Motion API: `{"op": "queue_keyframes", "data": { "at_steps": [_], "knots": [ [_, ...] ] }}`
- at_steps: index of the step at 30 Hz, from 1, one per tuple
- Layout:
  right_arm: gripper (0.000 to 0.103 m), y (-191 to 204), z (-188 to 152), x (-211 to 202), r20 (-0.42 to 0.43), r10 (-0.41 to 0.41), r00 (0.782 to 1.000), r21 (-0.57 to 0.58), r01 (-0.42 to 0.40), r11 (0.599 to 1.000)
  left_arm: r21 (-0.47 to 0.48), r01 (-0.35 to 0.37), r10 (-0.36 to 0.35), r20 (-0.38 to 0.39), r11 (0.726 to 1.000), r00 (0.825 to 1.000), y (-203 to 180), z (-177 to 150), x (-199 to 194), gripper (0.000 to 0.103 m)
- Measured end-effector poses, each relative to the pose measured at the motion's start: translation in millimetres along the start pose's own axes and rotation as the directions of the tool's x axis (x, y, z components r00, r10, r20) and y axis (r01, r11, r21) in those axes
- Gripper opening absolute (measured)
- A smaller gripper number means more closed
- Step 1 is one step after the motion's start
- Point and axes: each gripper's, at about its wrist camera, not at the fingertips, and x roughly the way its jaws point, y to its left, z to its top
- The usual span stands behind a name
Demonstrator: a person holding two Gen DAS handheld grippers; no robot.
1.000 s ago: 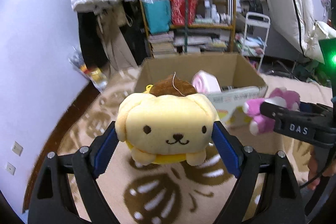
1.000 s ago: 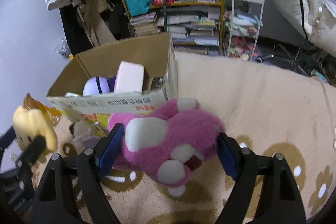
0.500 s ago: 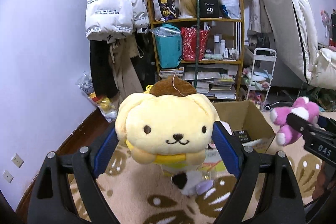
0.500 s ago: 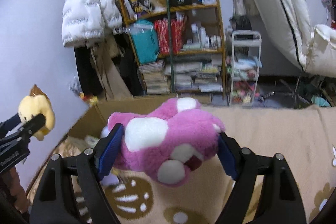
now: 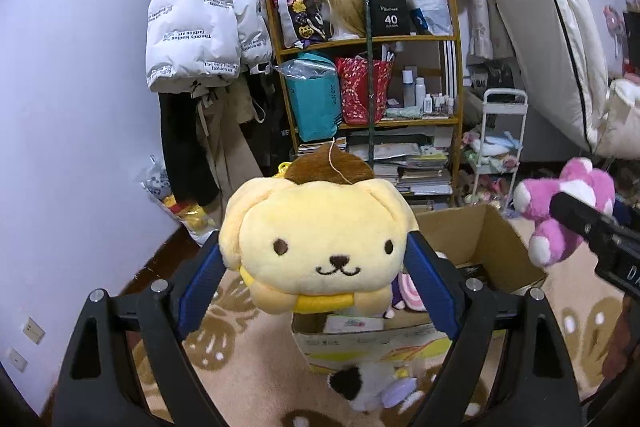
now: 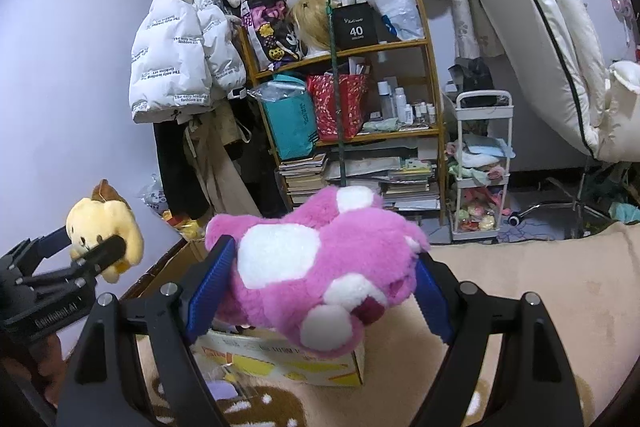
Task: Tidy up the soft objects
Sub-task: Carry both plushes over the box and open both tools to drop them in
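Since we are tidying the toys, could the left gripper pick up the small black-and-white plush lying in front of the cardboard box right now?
Probably not: the left gripper is shut on the yellow dog plush, held above the black-and-white plush; it must drop that first.

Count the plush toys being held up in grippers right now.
2. The yellow dog plush is clamped in the left gripper; the pink plush is clamped in the right gripper. More soft toys lie in and beside the cardboard box, partly hidden.

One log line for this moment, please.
left claw: shut on yellow plush | right claw: shut on pink plush | both above cardboard box
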Motion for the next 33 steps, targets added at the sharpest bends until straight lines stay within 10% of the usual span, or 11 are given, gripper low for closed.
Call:
{"op": "queue_keyframes", "data": {
  "at_steps": [33],
  "knots": [
    [0.09,-11.8,-20.3,48.2,-0.088,0.075,0.993,0.063,-0.07,0.996,-0.029,0.125,-0.128,-0.183,0.992,0.975,-17.3,-28.3,57.5,0.09]
  ]
}}
